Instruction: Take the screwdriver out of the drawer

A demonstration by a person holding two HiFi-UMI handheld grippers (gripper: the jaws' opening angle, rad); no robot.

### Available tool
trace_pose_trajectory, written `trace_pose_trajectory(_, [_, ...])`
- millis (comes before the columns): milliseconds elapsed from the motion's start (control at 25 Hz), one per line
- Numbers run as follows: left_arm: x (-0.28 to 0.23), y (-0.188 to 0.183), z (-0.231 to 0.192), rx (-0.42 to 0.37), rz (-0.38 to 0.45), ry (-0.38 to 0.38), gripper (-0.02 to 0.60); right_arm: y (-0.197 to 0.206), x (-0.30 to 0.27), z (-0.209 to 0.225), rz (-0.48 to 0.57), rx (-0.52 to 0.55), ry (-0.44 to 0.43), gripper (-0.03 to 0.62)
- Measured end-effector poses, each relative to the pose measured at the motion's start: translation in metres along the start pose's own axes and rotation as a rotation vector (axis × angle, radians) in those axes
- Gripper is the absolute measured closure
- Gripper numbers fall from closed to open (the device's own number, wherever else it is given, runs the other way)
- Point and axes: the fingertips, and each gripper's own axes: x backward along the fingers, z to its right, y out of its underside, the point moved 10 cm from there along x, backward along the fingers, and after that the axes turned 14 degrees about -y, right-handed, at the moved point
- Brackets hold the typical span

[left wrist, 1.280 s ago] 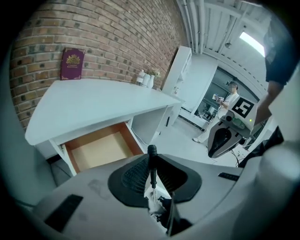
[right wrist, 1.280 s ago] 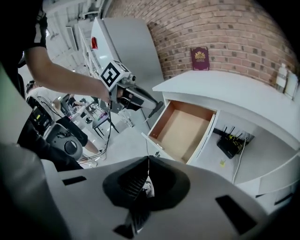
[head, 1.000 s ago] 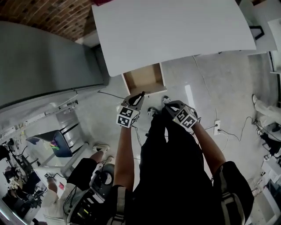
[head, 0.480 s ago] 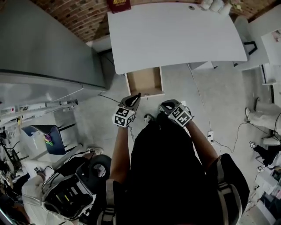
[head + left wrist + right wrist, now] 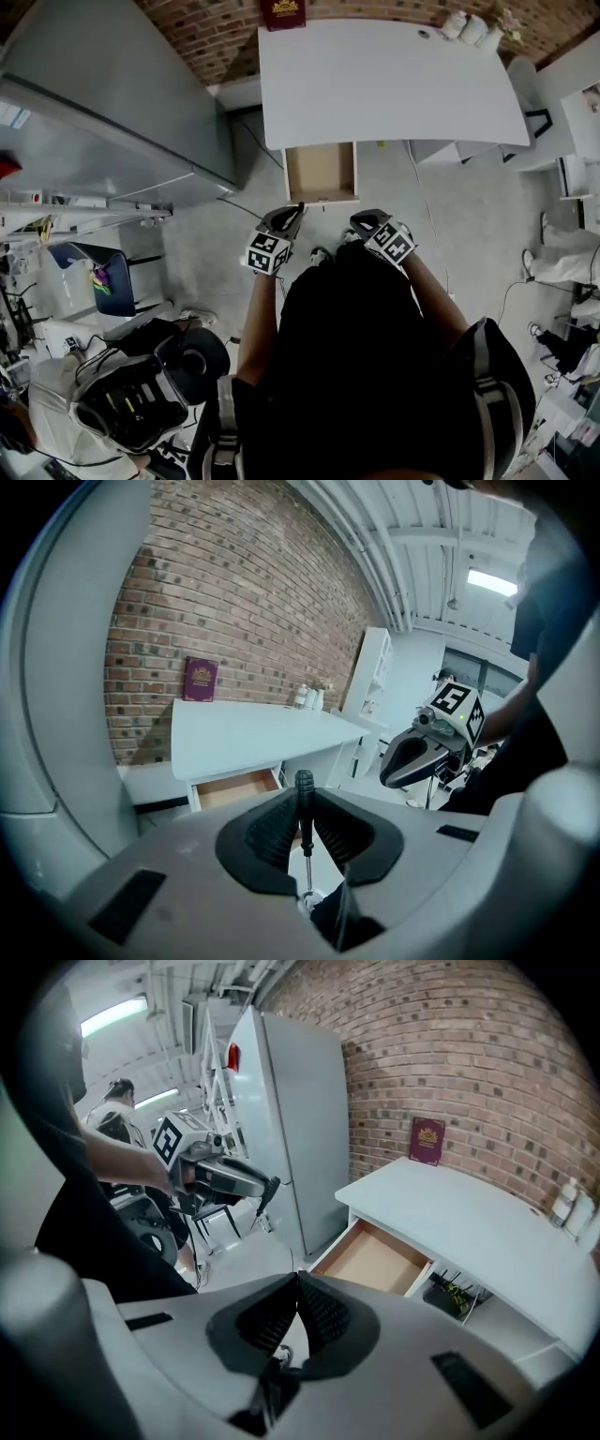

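Person wears a black short-sleeved top (image 5: 361,347), with grey webbing straps (image 5: 489,384) at both shoulders. Left gripper (image 5: 305,794): light grey moulded shell, black ribbed pads (image 5: 269,836), dark rectangular slots in the housing. Right gripper (image 5: 298,1283): same grey shell, same black ribbed pads. Each has a white cube (image 5: 267,253) printed with black square markers.

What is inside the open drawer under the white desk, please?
The drawer shows only its bare wooden bottom; its rear, under the desk, is covered. The screwdriver is clamped in the left gripper, outside it.
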Motion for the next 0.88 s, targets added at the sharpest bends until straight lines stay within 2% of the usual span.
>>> trace_pose_trajectory(360, [0.024, 0.011, -0.031, 0.048, 0.032, -0.034, 0.528, -0.021, -0.026, -0.007, -0.034, 0.044, -0.019, 0.537])
trace_pose_trajectory(880, [0.029, 0.036, -0.031, 0.068, 0.027, -0.055, 0.528, -0.014, -0.036, -0.002, -0.052, 0.078, -0.022, 0.537])
